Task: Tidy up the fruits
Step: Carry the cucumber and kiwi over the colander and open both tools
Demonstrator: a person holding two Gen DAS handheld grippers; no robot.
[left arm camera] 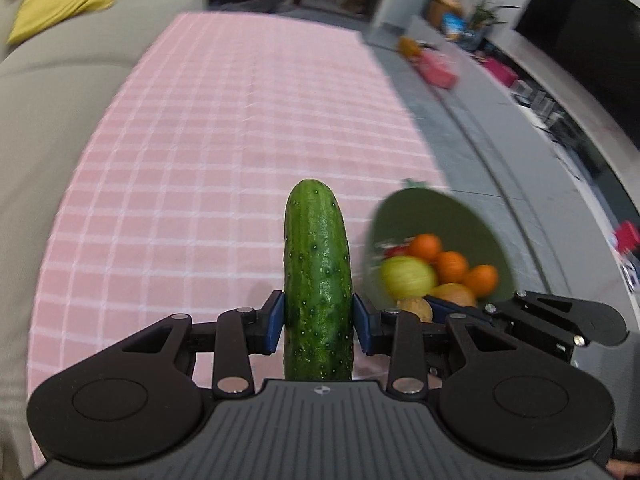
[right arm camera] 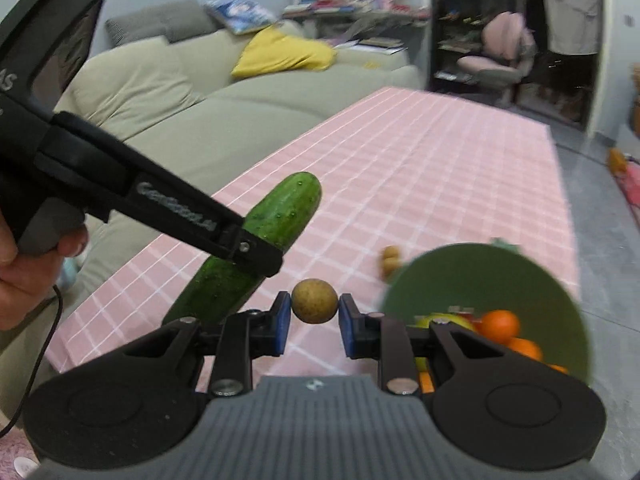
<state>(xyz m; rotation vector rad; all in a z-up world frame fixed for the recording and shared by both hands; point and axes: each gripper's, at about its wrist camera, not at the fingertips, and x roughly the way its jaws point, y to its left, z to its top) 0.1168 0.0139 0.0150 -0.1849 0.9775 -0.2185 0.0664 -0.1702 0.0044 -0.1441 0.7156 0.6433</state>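
Mid-sort, both grippers loaded
Left gripper [left arm camera: 319,322] pinches cucumber [left arm camera: 318,280], right gripper [right arm camera: 311,323] pinches small brown fruit [right arm camera: 314,301]; green bowl [right arm camera: 472,276] holds oranges, more brown fruit lies just beside it

Cucumber [left arm camera: 318,276]: dark green, bumpy skin with pale specks, intact. Held off the tablecloth, clamped across its lower half, rounded tip pointing away from the left wrist camera; from the right wrist view it tilts up and to the right.

Small round fruit [right arm camera: 314,301]: tan-brown, speckled, ball-shaped. Pinched at its sides, in the air above the near edge of the tablecloth [right arm camera: 420,168].

Green bowl [right arm camera: 480,280]: near the right edge of the tablecloth, blurred. Holds several oranges [left arm camera: 452,266], a yellow-green apple-like fruit [left arm camera: 408,276] and something red, unclear.

Two more small brown fruits [right arm camera: 390,260] lie on the tablecloth just beside the bowl's left rim.
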